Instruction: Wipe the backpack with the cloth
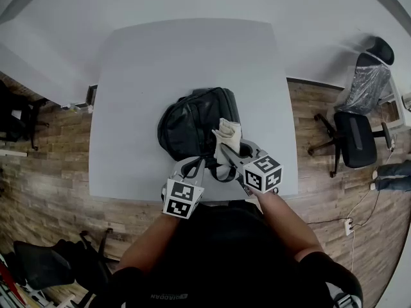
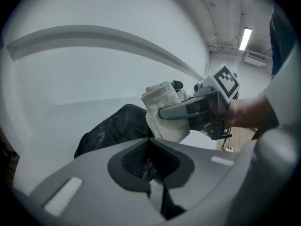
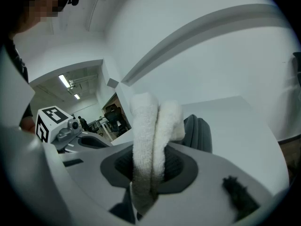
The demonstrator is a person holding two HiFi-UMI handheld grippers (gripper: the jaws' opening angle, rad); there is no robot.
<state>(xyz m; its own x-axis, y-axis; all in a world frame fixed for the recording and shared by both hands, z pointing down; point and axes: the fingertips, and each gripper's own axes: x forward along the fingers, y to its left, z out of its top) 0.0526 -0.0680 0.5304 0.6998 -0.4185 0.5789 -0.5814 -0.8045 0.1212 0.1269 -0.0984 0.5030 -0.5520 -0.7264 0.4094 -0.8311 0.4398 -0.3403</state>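
A black backpack [image 1: 189, 124] lies on the grey table [image 1: 192, 56], near its front edge. My right gripper [image 1: 232, 151] is shut on a folded white cloth [image 1: 228, 135] and holds it against the backpack's right side. In the right gripper view the cloth [image 3: 150, 140] stands up from between the jaws, with the backpack [image 3: 200, 133] just behind it. My left gripper [image 1: 194, 165] is at the backpack's near edge. In the left gripper view its jaws are shut on a black strap [image 2: 151, 168] of the backpack [image 2: 113, 131]. The cloth [image 2: 162, 109] is close above.
Two office chairs [image 1: 356, 136] stand on the wooden floor to the right of the table. Another black chair [image 1: 45, 262] is at lower left. The table's far half [image 1: 192, 50] is bare. A white wall runs behind it.
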